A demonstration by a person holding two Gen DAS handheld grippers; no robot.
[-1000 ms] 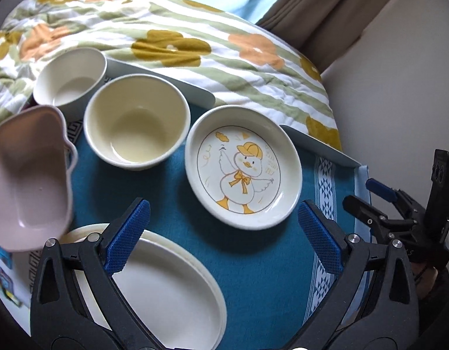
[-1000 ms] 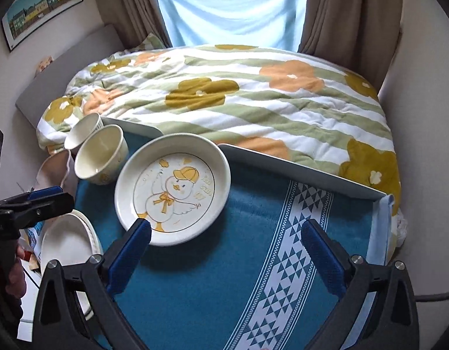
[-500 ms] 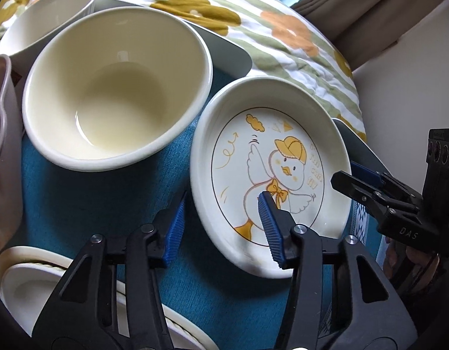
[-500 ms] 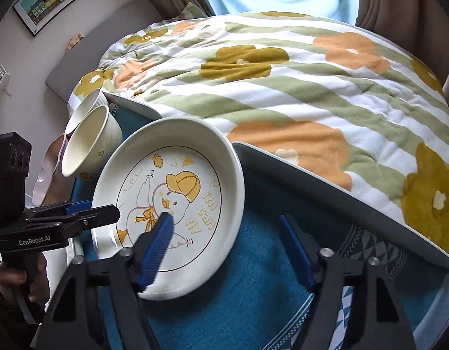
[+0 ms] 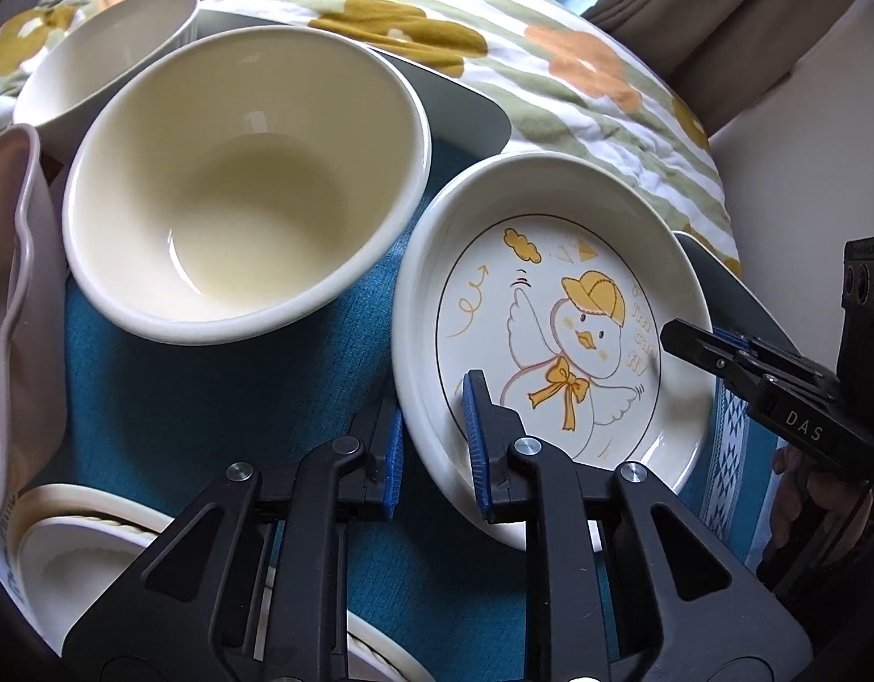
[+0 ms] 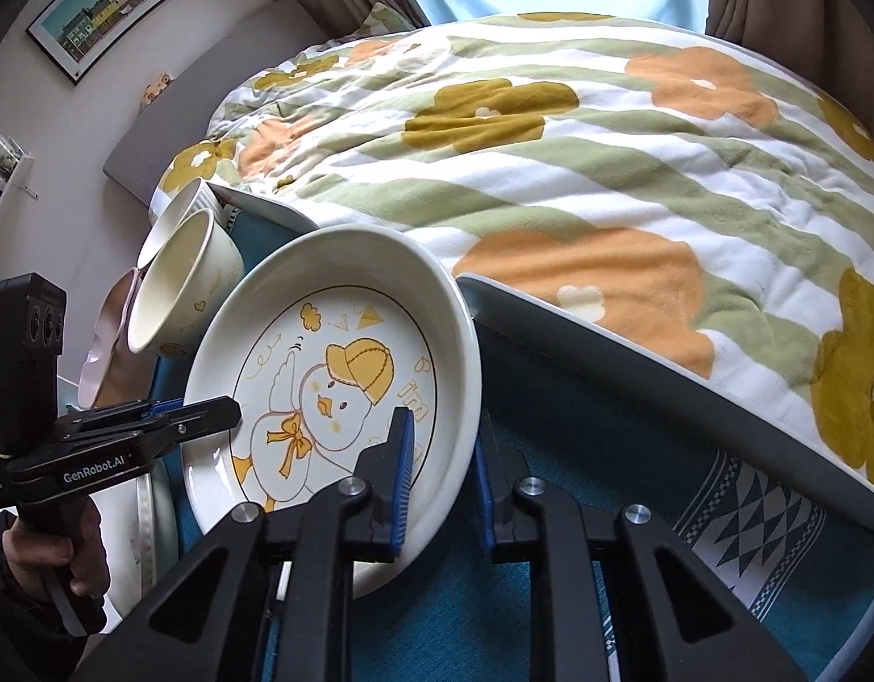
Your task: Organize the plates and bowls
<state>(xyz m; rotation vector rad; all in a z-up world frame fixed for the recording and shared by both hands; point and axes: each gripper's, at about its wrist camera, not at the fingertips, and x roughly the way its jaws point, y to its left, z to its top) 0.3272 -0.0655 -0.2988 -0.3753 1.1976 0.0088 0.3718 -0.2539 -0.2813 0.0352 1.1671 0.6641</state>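
Both tongs are pinching the same duck plate [image 5: 556, 335], one from each side. Left tongs [image 5: 431, 454] have their blue pads squeezed on the near-left rim, one pad inside the plate and one outside. Right tongs [image 6: 440, 483] do the same on the opposite rim, inner pad sitting over the printed lettering. From the left camera you can also see the right tongs coming in over the far rim, with a hand [image 5: 800, 489] behind them.

That plate sits on the blue cloth [image 5: 209, 398] covering the bench. It looks tipped up a bit in the right view, but with the fisheye warp I honestly can't say if it's off the cloth or not.

Just left of it is a cream bowl [image 5: 244, 193], rims nearly touching, empty inside. Behind that is a smaller white bowl [image 5: 107, 57] at the back edge. A pink bowl [image 5: 11, 312] with a wavy rim is at the far left, only partly in frame. Down at the bottom left there's a white plate [image 5: 67, 545] with a raised edge, mostly hidden under the left tongs.

Behind the bench is a bed with a flowered blanket [image 6: 579, 159], green stripes and orange and mustard flowers. Brown curtain [image 5: 721, 28] off to the right, framed picture [image 6: 119, 5] on the wall.
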